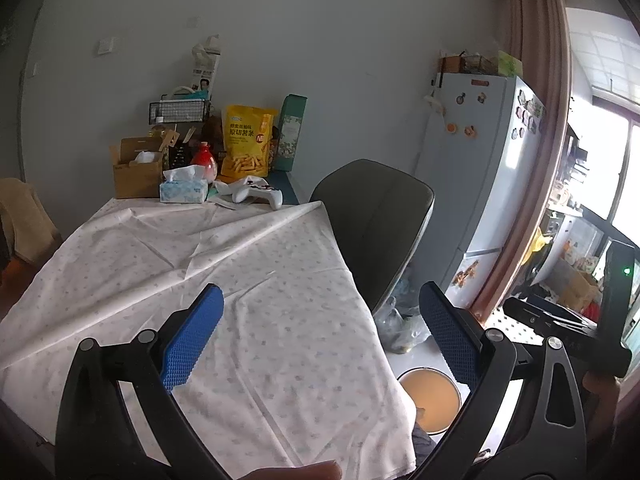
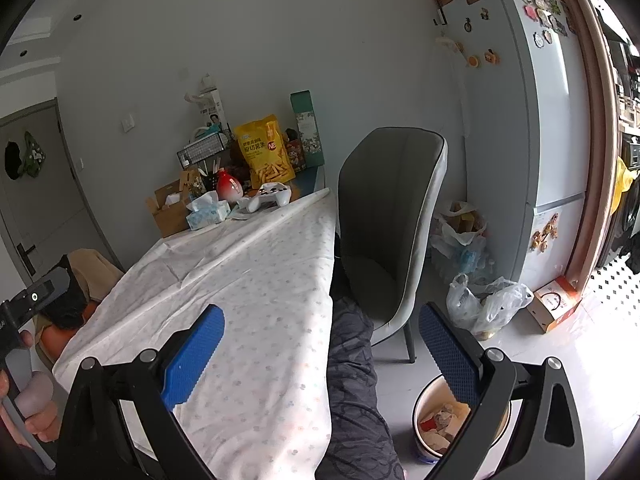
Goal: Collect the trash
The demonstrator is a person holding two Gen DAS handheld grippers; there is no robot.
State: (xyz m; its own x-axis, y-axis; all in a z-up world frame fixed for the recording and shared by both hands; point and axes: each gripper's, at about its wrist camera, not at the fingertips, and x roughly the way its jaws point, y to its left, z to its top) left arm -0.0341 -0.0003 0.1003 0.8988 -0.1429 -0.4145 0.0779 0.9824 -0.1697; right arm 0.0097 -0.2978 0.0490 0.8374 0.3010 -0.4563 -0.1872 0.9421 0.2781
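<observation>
Honestly, both my claws are spread wide with nothing in them right now: the left gripper [image 1: 320,336] hangs over the near part of the white dotted tablecloth [image 1: 208,264], and the right gripper [image 2: 322,354] sits off the table's edge, by my knee in the grey patterned trousers [image 2: 356,384]. The round white trash bucket [image 2: 420,440] is on the floor just below the right claw, already holding crumpled paper scraps. The cloth in front of me looks bare, so my guess is the remaining trash is up at the far end, around the blue tissue box [image 1: 184,191] and the white game controller [image 1: 258,195]. I'd reach there with the left, keep the blue pads wide, pinch only loose wrappers, then carry them back over the bucket.
</observation>
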